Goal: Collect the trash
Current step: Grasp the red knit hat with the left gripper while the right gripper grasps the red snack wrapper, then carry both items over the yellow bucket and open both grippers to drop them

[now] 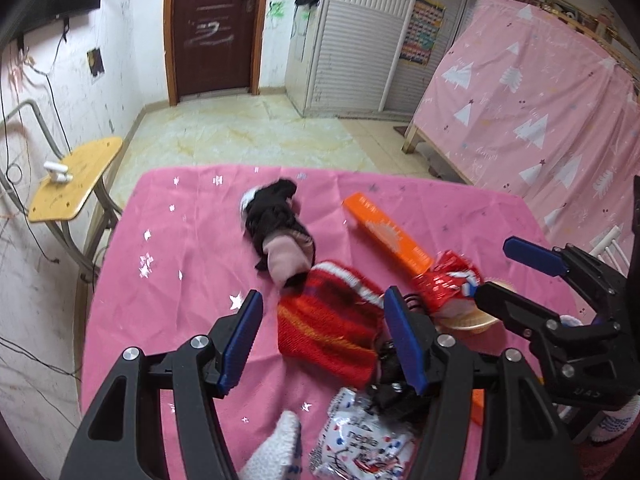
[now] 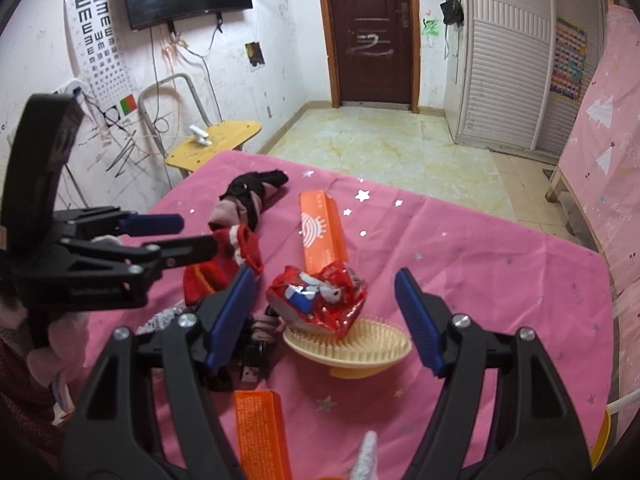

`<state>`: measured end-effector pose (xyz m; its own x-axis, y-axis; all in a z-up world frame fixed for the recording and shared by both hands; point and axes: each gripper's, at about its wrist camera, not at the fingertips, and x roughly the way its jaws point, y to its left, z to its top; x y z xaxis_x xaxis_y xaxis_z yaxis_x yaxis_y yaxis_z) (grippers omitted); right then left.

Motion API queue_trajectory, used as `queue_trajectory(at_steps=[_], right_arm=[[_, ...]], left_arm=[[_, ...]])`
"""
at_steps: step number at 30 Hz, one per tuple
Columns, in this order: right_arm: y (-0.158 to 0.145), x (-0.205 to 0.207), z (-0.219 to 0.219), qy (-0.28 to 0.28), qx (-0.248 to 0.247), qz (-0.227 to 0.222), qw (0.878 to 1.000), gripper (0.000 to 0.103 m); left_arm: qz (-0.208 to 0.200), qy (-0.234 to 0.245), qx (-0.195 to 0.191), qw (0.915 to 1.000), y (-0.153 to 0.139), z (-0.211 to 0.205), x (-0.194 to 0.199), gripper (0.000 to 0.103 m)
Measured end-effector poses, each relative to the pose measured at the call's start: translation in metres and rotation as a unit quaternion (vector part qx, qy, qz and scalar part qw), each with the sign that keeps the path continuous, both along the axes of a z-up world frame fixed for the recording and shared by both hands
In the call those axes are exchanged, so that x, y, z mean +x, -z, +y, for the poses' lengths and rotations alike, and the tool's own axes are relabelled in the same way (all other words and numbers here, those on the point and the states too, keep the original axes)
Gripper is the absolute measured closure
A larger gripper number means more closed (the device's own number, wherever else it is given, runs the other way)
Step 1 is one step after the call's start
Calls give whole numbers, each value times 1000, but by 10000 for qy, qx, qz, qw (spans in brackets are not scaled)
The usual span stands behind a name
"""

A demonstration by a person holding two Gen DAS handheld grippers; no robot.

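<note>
A crumpled red snack wrapper (image 2: 318, 300) lies on a cream comb-like brush (image 2: 352, 350) on the pink tablecloth; the wrapper also shows in the left wrist view (image 1: 448, 280). My right gripper (image 2: 324, 320) is open, its jaws standing either side of the wrapper, just above it. A white printed wrapper (image 1: 360, 444) lies near the front edge. My left gripper (image 1: 320, 340) is open over a red knitted sock (image 1: 328, 328). It also shows in the right wrist view (image 2: 196, 236). An orange box (image 2: 322, 236) lies behind the red wrapper.
A black and pink sock bundle (image 1: 280, 232) lies mid-table. A second orange box (image 2: 260, 428) and a black cable with a USB plug (image 2: 248, 368) lie near the front. A yellow chair (image 1: 76, 176) stands left of the table (image 1: 180, 240). A pink-draped bed (image 1: 540, 92) stands right.
</note>
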<state>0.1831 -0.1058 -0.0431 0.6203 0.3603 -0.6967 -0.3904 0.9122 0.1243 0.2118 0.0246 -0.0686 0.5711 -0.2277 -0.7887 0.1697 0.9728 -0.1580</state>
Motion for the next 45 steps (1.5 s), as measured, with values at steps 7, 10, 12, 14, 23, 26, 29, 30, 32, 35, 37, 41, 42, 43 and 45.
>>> queue_trajectory(at_steps=[7, 10, 12, 14, 23, 26, 29, 30, 32, 35, 37, 41, 42, 43, 45], right_arm=[[11, 8, 9, -66, -87, 141, 9998, 33], [14, 10, 12, -88, -120, 181, 9997, 33], [16, 12, 12, -95, -130, 210, 9997, 33], [19, 14, 12, -91, -130, 247, 9996, 33], [24, 25, 9, -32, 15, 496, 9988, 33], [27, 27, 5, 15, 66, 601, 9982, 38], [28, 27, 0, 70, 191, 610, 9979, 54], [27, 25, -1, 97, 229, 570, 9981, 55], [24, 22, -5, 133, 311, 497, 9982, 57], [16, 15, -11, 202, 411, 297, 9985, 59], [8, 10, -14, 217, 482, 177, 9984, 59], [-4, 0, -21, 198, 587, -23, 9981, 59], [-8, -4, -23, 217, 602, -89, 9979, 59], [-11, -6, -25, 224, 617, -131, 9978, 59], [-14, -10, -30, 236, 654, -181, 9974, 59]], left_arm=[[292, 76, -33, 9995, 25, -7, 11, 49], [260, 48, 86, 9996, 29, -13, 11, 72], [298, 33, 103, 9995, 31, -14, 11, 81], [258, 19, 144, 9996, 31, -15, 9, 88], [-143, -195, -190, 9995, -6, 1, -9, 93], [-293, -201, -229, 9991, -20, 1, -15, 93], [-393, -190, -221, 9988, -29, 0, -21, 93], [-418, -197, -206, 9987, -31, 0, -22, 93], [-446, -190, -186, 9987, -34, -1, -23, 93], [-504, -198, -120, 9985, -38, -4, -27, 93], [-531, -193, -109, 9983, -42, -6, -29, 92], [-636, -192, -59, 9978, -49, -13, -33, 93], [-657, -185, -51, 9977, -51, -15, -34, 93], [-682, -170, -45, 9975, -52, -17, -36, 93], [-746, -119, -15, 9971, -58, -24, -39, 93]])
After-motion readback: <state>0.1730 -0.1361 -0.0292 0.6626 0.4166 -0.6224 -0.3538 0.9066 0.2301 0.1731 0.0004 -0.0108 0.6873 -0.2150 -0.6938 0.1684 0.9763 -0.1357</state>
